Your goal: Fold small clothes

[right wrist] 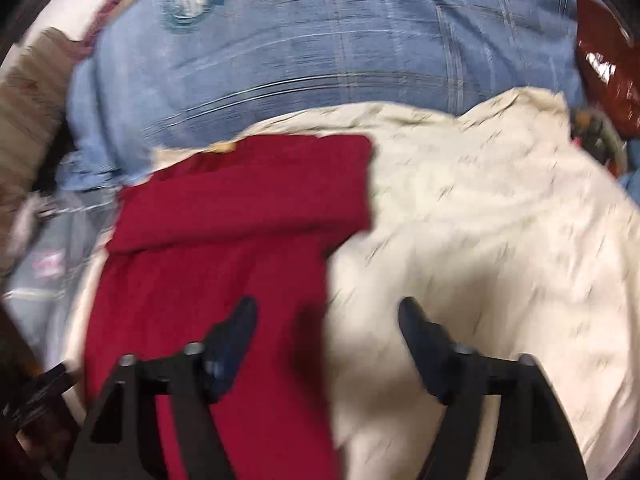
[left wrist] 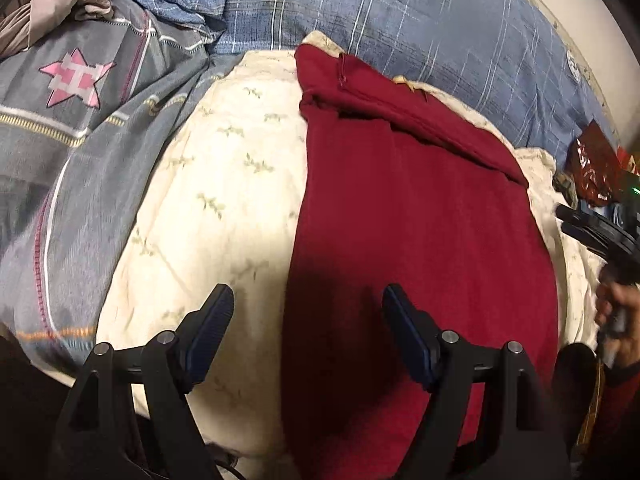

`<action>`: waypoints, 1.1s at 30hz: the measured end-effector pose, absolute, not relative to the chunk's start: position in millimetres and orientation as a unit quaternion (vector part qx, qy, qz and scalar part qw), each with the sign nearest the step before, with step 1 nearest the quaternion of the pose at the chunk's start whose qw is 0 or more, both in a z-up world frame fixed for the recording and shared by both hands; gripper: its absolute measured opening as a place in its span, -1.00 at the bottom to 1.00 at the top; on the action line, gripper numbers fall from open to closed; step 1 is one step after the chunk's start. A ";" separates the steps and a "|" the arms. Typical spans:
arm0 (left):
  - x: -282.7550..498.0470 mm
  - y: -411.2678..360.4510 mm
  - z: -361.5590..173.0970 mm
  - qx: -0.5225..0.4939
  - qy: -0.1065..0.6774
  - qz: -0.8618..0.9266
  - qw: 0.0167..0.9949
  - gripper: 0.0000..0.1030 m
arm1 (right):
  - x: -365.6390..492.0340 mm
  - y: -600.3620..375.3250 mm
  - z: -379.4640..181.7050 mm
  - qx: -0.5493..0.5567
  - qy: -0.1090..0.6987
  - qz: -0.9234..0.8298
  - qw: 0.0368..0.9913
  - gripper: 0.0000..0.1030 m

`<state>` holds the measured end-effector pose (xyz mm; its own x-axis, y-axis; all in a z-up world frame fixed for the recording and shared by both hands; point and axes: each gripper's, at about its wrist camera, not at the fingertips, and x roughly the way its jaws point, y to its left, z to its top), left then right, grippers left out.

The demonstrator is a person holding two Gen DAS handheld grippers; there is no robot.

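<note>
A dark red garment lies flat on a cream quilted cloth, its far end folded back over itself. My left gripper is open and empty, hovering over the garment's left edge near its close end. In the right wrist view the red garment lies left of centre on the cream cloth. My right gripper is open and empty, straddling the garment's right edge. The right wrist view is motion-blurred. The right gripper's body and the hand holding it show at the left wrist view's right edge.
A blue plaid bedcover lies beyond the cream cloth. A grey quilt with a pink star is bunched at the left. A shiny red packet and small clutter lie at the right; the packet also shows in the right wrist view.
</note>
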<state>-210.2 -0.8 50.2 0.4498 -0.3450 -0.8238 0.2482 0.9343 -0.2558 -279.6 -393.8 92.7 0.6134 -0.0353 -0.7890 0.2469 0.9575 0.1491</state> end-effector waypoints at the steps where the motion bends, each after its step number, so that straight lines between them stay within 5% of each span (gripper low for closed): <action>1: -212.9 -0.4 48.9 -0.049 0.498 -0.176 0.848 0.49 | -294.6 -384.9 93.5 0.113 0.441 -0.067 0.888 0.46; 28: -262.1 -8.5 19.3 -0.013 0.538 -0.195 0.820 0.63 | -401.1 -366.8 32.0 0.186 0.525 0.008 0.831 0.50; 33: -265.2 -11.3 18.1 -0.016 0.547 -0.206 0.812 0.63 | -404.7 -353.2 29.8 0.175 0.537 0.037 0.825 0.19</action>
<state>-265.2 -11.3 18.1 0.3179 -0.3514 -0.8806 0.3164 0.9149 -0.2509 -404.7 -353.2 29.8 0.4213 0.2497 -0.8719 0.1267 0.9357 0.3292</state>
